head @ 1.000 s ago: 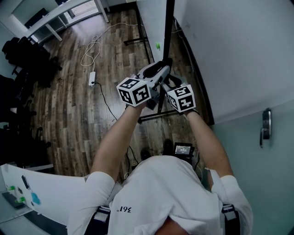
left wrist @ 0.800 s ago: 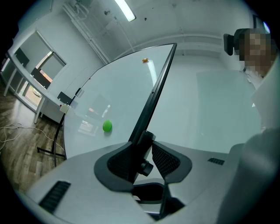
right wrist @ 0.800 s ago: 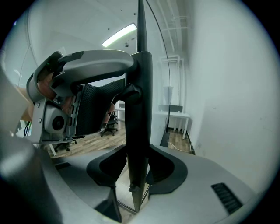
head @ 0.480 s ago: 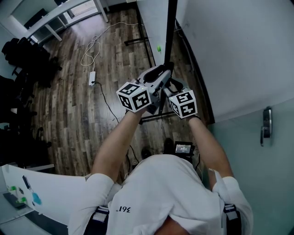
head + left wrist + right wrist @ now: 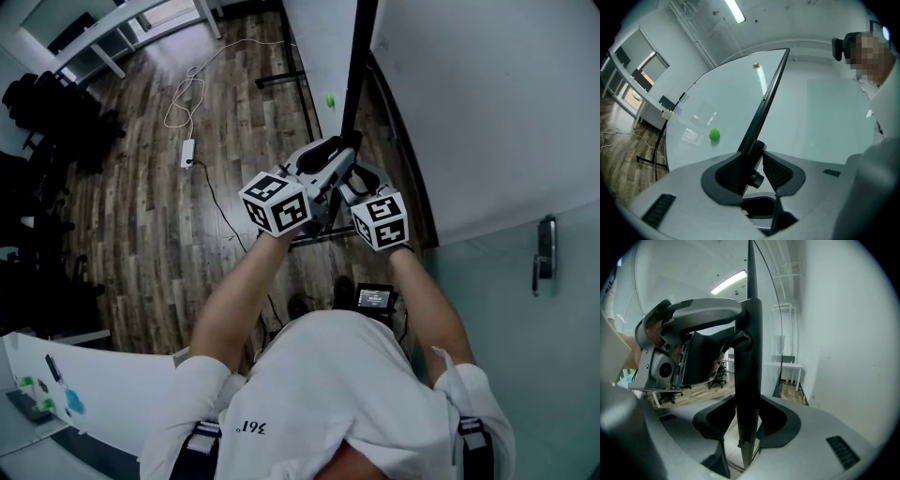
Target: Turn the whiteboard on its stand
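Two grippers hold one black frame edge [image 5: 772, 89]: the left gripper [image 5: 757, 151] and the right gripper [image 5: 746, 405] each have both jaws clamped on it, close together. The single whiteboard [image 5: 726, 98] stands upright over the wood floor [image 5: 141, 206], with one green magnet [image 5: 714, 135] on its face.

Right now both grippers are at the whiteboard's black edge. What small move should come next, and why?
Probably a slow sideways swing of both together, so the whiteboard turns. The left gripper and right gripper each look closed on its black edge, so no regrasp seems needed; go gently, the wall is close beside it.
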A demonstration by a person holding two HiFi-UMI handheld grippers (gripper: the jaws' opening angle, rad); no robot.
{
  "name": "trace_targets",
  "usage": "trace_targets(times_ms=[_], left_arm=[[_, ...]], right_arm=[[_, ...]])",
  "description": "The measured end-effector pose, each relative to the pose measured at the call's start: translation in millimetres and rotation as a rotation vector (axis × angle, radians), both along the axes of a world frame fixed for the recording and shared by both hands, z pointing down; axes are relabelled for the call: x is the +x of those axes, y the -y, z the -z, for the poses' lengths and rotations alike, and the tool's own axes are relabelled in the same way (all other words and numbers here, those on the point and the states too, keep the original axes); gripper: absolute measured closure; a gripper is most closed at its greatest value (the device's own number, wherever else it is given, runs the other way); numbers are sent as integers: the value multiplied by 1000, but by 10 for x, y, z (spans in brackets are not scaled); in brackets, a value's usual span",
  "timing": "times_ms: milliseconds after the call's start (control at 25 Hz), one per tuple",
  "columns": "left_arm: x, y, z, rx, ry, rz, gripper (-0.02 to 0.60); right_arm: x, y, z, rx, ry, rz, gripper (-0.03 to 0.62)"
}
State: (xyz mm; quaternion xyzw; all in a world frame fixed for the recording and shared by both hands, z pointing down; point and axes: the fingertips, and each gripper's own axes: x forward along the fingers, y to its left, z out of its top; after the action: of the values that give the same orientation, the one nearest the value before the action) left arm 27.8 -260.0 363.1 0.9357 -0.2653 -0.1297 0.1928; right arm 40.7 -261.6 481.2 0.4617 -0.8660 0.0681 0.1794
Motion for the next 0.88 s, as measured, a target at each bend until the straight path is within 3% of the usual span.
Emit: trace_targets(times_ms=[880], left_arm=[[78, -395, 1, -9, 11, -31, 440]], right_arm=[[84, -399, 3, 11, 13, -20, 422]])
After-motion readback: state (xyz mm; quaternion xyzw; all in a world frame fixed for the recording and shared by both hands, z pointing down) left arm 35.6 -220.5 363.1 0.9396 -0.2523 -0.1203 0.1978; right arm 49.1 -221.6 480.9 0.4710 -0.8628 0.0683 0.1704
